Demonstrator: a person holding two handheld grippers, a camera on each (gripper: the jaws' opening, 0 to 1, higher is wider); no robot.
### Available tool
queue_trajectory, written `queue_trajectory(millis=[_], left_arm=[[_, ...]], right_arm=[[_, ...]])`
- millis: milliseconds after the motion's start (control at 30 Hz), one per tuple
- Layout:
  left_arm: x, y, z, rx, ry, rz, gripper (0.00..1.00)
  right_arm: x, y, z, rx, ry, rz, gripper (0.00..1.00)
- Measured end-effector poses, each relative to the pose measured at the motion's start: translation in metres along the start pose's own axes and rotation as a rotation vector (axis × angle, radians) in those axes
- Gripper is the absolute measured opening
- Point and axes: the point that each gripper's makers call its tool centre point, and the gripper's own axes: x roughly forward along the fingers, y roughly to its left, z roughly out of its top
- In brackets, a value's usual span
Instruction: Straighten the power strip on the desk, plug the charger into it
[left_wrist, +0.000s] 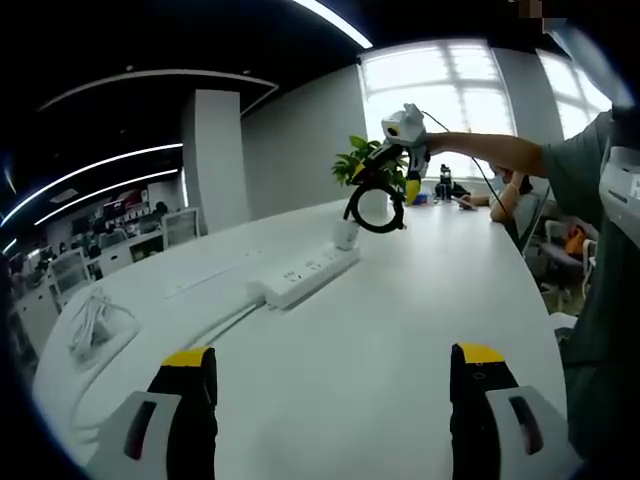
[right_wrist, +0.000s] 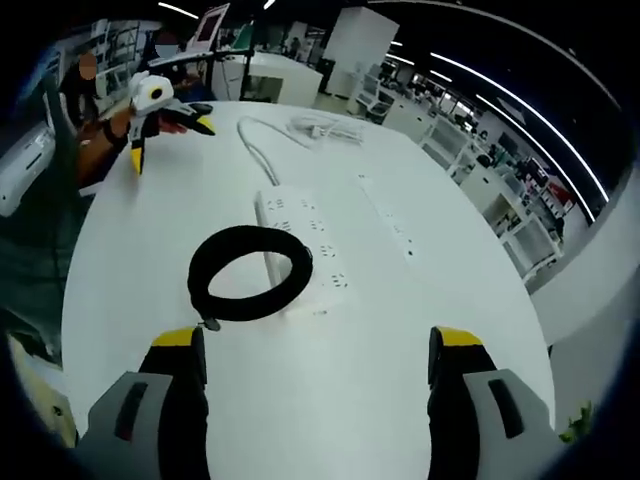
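The left claw (left_wrist: 335, 375) is seen with its jaws spread wide and nothing between them, hovering low over the near part of the desk. The right claw (right_wrist: 315, 360) is likewise seen with its jaws standing wide apart in its own view, held up above the far end of the power strip.

A large white oval desk (left_wrist: 400, 330) is shown in an open office. A long white power strip (left_wrist: 305, 275) lies flat on it, set at a slant to the desk's edge, with its white cord (right_wrist: 255, 150) trailing away behind it. A black loop of cable (right_wrist: 240, 310) hangs in the air by the right claw, over the strip; how it is carried cannot be told, as it is not pinched between the jaws. A small white block, probably the charger (left_wrist: 345, 235), stands at the strip's far end, just under the loop.

The strip is judged not yet straightened. It would be best turned first: one end steadied by the left claw, the other nudged round until the long side runs level with the desk edge. The loop should be kept lifted clear, so the sockets are not covered. The charger should then be gripped by its body, lined up squarely over a socket, and pressed straight down while the strip is held still.
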Motion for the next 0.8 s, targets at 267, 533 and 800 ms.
queue_trajectory(millis=[267, 533, 800], left_arm=[[-0.001, 0.001, -0.001, 0.002, 0.002, -0.001, 0.99], [-0.003, 0.003, -0.003, 0.002, 0.006, 0.002, 0.99], [-0.006, 0.005, -0.004, -0.001, 0.003, 0.010, 0.99]], right_arm=[[0.009, -0.005, 0.008, -0.039, -0.001, -0.027, 0.77], [0.019, -0.005, 0.016, -0.047, 0.004, -0.031, 0.70], [0.034, 0.000, 0.022, -0.071, 0.003, -0.014, 0.68]])
